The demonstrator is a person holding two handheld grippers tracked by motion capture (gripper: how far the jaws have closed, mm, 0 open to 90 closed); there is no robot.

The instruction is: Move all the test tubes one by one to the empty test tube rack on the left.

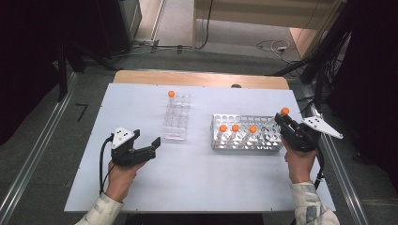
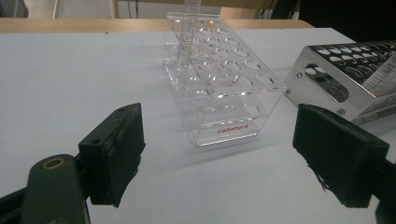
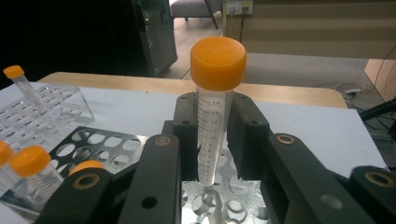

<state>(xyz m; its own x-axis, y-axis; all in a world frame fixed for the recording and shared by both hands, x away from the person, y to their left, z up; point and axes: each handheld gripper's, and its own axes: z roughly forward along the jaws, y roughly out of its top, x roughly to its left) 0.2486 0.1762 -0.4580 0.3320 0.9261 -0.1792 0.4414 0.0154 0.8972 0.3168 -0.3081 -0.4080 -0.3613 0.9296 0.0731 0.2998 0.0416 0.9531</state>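
My right gripper [image 1: 283,121] is shut on a clear graduated tube with an orange cap [image 3: 212,116], held upright just over the right end of the metal rack [image 1: 244,143]. The tube's tip hangs above the rack's holes [image 3: 210,200]. Three orange-capped tubes [image 1: 235,128] stand in that rack. Left of it is a clear plastic rack [image 1: 177,119] with one capped tube [image 1: 171,94] at its far end. My left gripper [image 1: 148,137] rests low near the clear rack's front [image 2: 224,130], open, with nothing between its pads [image 2: 123,149].
The white table top [image 1: 141,103] ends in a wooden strip at the back. Floor rails run along both sides, and cables lie on the floor beyond. A black cable trails from each gripper.
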